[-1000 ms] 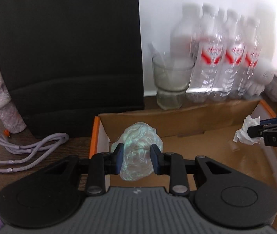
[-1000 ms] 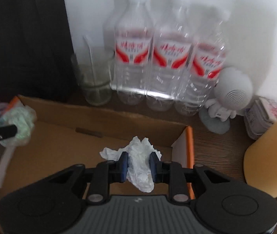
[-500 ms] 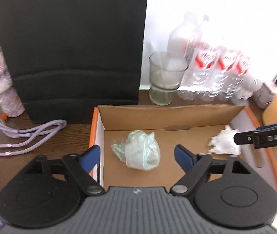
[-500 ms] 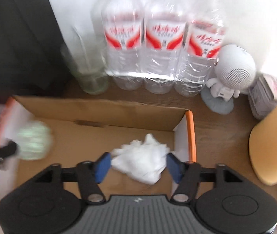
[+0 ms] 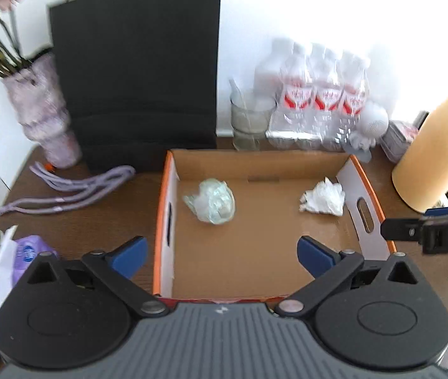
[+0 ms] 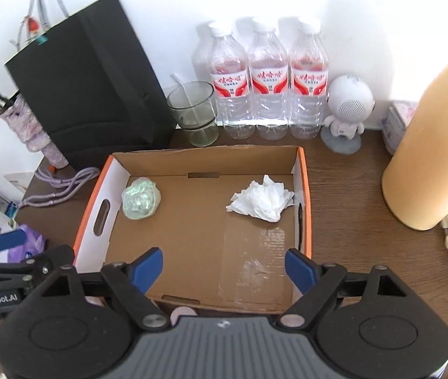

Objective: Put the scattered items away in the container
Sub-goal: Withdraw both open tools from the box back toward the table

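My left gripper point(image 5: 220, 254) and right gripper point(image 6: 224, 267) are opening, empty; bag point(image 6: 141, 199) and tissue point(image 6: 263, 198) lie in the box point(image 6: 206, 158).

L gripper point(image 5: 220, 254): jaws opening, nothing btwn | R gripper point(image 6: 224, 268): jaws opening, nothing btwn | both angled down

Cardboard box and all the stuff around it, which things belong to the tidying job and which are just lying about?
Job: cardboard box, white tissue, green plastic wad.

Lying about: water bottles, glass, black bag, purple cord, speaker figure.
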The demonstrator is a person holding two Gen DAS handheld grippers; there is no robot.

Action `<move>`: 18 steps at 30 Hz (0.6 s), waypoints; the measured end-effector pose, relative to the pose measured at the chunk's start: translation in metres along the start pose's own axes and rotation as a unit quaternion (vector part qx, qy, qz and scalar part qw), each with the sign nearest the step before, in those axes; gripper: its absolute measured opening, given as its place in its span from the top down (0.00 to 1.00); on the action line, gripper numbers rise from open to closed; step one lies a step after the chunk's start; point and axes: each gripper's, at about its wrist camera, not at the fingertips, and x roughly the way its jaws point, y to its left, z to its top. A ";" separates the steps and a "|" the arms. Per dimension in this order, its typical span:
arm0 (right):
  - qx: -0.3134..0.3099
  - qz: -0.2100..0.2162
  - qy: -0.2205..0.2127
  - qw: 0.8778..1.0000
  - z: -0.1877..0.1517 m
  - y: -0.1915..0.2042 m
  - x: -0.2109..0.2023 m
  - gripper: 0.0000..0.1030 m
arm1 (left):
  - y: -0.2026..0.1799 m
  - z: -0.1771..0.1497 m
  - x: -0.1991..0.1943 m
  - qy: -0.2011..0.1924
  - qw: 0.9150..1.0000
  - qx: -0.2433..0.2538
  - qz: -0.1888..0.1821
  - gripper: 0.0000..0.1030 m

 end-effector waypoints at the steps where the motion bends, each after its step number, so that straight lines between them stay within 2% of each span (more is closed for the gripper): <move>1: -0.015 -0.016 -0.028 0.999 -0.008 0.006 -0.006 0.18 | -0.001 -0.012 -0.010 -0.046 0.999 0.000 0.011 0.00; 3: -0.048 -0.033 -0.113 0.992 -0.033 0.017 -0.020 0.17 | -0.005 -0.043 -0.032 -0.162 0.986 0.015 0.026 0.00; 4: -0.063 -0.033 -0.155 0.985 -0.046 0.020 -0.025 0.17 | -0.008 -0.058 -0.040 -0.208 0.977 0.030 0.026 0.00; 5: -0.074 -0.032 -0.194 0.978 -0.060 0.023 -0.028 0.15 | -0.010 -0.070 -0.044 -0.233 0.971 0.043 0.024 0.00; 7: -0.087 -0.033 -0.234 0.968 -0.080 0.027 -0.028 0.12 | -0.010 -0.084 -0.047 -0.244 0.969 0.044 0.010 0.00; 12: -0.082 -0.020 -0.282 0.956 -0.102 0.031 -0.036 0.12 | 0.000 -0.098 -0.055 -0.260 0.966 0.006 0.001 0.00; 15: -0.073 -0.015 -0.293 0.953 -0.116 0.036 -0.043 0.12 | 0.001 -0.116 -0.065 -0.272 0.962 0.009 0.005 0.00; 18: -0.107 -0.024 -0.303 0.947 -0.146 0.049 -0.054 0.12 | 0.002 -0.154 -0.079 -0.292 0.956 0.030 0.006 0.00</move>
